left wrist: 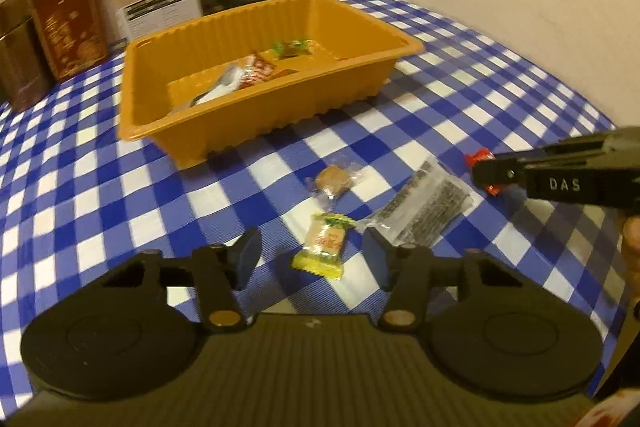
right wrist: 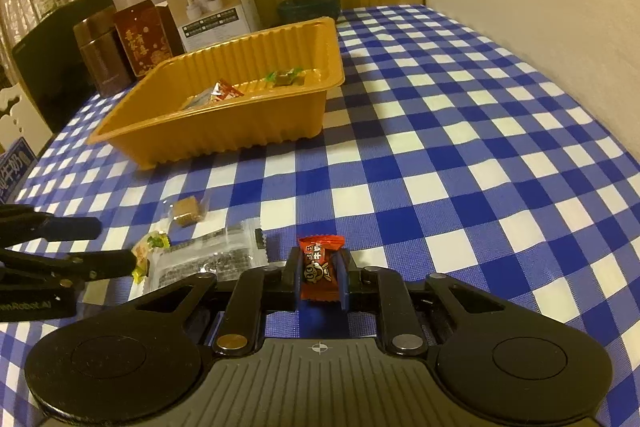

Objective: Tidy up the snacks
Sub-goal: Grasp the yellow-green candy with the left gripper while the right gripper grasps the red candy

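**Two candies in play, tray well clear**

Right gripper (right wrist: 320, 277) is clamped across the middle of the red candy (right wrist: 321, 271): light, crinkly, slippery wrapper. Left gripper (left wrist: 310, 259) is part-open, straddling the yellow candy (left wrist: 322, 251) near the table's (left wrist: 460, 75) front edge; pads look clear of it. Clear cloth leads to the orange tray (left wrist: 256, 123); its raised rim needs lift.

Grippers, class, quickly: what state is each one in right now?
Left gripper: open around the yellow candy, not gripping.
Right gripper: shut on the red candy.
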Available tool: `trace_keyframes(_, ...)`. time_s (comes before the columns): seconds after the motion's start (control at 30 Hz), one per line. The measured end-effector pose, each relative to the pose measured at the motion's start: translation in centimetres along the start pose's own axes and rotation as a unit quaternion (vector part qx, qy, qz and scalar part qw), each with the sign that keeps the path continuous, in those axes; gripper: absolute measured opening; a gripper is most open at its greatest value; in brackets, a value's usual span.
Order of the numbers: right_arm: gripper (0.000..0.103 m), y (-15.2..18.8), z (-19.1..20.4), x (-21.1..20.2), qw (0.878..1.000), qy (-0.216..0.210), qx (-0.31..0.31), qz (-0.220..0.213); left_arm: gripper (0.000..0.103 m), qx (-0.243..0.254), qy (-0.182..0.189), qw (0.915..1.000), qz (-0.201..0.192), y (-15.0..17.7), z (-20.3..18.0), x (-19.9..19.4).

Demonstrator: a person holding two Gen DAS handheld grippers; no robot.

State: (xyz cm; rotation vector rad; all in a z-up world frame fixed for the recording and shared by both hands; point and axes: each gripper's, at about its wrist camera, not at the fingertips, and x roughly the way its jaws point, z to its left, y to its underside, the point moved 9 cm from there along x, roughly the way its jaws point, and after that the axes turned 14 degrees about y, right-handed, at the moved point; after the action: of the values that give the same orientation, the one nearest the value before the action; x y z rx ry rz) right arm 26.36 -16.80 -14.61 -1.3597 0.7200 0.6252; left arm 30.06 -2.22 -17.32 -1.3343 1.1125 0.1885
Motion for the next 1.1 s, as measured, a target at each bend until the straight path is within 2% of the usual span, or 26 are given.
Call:
trace_keyframes(0.1, 0.018, -0.1, 0.1, -0.1, 1.000, 0.000, 0.003, -0.001, 0.039, 0.018, 0.006, 0.9998, 0.011, 0.1, -0.3, 1.1)
trace_keyframes(0.3, 0.018, -0.1, 0.1, -0.1, 1.000, -0.002, 0.006, 0.000, 0.036, 0.019, 0.016, 0.9995, 0.017, 0.1, 0.0, 2.4)
trace_keyframes(0.57, 0.018, -0.3, 0.4, -0.2, 1.000, -0.004, 0.010, -0.003, 0.020, -0.027, 0.037, 0.9989, 0.014, 0.1, 0.3, 2.5)
trace_keyframes(0.77, 0.018, -0.5, 0.5, -0.3, 1.000, -0.004, 0.012, -0.006, 0.020, -0.061, 0.028, 0.9976, 0.013, 0.1, 0.8, 1.8)
trace_keyframes(1.1, 0.018, -1.6, 1.4, -1.3, 1.000, -0.008, 0.008, -0.025, 0.020, -0.095, -0.004, 0.9950, -0.031, -1.6, 1.5, -1.8)
